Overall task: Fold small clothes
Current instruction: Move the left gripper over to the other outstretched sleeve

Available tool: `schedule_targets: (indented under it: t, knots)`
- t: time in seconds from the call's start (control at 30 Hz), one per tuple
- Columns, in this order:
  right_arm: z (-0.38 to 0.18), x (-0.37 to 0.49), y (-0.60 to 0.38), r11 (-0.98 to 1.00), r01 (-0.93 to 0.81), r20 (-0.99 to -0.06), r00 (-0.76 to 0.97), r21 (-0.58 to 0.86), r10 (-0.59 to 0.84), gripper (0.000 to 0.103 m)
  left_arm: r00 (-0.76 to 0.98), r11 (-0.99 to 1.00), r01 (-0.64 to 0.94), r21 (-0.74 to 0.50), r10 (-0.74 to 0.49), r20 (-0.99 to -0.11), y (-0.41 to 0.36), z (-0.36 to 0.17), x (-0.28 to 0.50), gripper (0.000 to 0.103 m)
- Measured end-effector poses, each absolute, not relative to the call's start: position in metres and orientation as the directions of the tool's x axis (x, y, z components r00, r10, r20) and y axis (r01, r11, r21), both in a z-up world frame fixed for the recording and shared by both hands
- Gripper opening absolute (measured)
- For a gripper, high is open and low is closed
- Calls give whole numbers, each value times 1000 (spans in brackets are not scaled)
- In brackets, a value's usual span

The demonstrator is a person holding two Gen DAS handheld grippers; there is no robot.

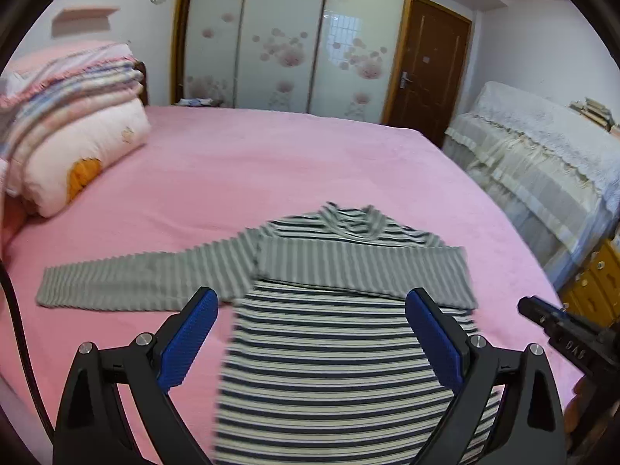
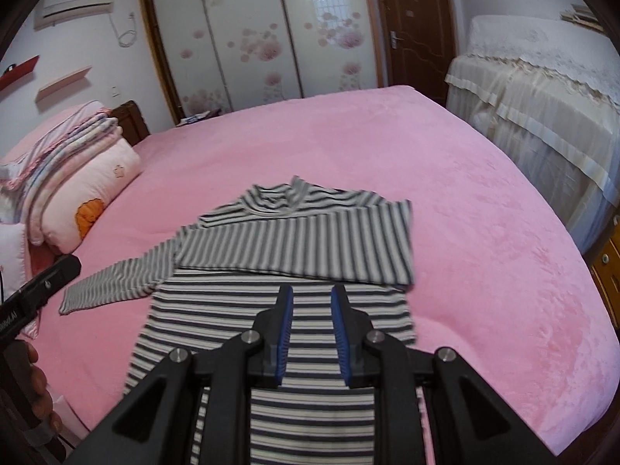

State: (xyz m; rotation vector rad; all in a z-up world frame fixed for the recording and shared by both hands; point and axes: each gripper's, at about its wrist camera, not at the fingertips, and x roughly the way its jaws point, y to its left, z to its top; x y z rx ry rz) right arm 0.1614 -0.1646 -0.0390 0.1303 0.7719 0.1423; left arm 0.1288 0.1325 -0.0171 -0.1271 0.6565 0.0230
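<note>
Shirt: striped shirt [image 2: 279, 310] lies flat on the pink bed [image 2: 484, 232], one sleeve [image 2: 302, 248] folded across so it gets smaller.
Left gripper [image 1: 310, 345]: wide open, holds nothing.
Right gripper [image 2: 312, 333]: nearly closed, empty, above the shirt.

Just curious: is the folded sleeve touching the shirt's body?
Touching. In the right wrist view, the folded sleeve lies flat across the shirt's body, no gap showing.

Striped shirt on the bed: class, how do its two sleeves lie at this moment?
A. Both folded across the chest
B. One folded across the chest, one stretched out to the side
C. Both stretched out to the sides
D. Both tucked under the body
B: on the shirt one sleeve lies folded across the chest, while the other sleeve stretches out over the pink bed.
</note>
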Motion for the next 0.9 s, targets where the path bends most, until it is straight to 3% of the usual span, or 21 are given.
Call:
schedule_targets:
  t: [0.23,0.43,0.57,0.67,0.9]
  knots:
    - [-37,175,-78,964,-212,-687,678,160,263,20,792,960,-242,-143,110,-601,224,-17,119,97]
    - [-48,199,10,932,-343,-708,630,116,320,20,703,886,-422,-192,186,-686,319,-42,132,97]
    - [-52,210,55,906,-411,-709,611,96,352,20,645,870,-478,-124,251,-722,377,-57,145,97]
    - [-58,220,87,890,-447,-713,594,91,371,20,625,853,-502,-144,243,-742,418,-72,149,97]
    - [-75,252,140,871,-482,-729,562,96,392,20,549,701,-634,-327,110,-829,516,-138,147,97]
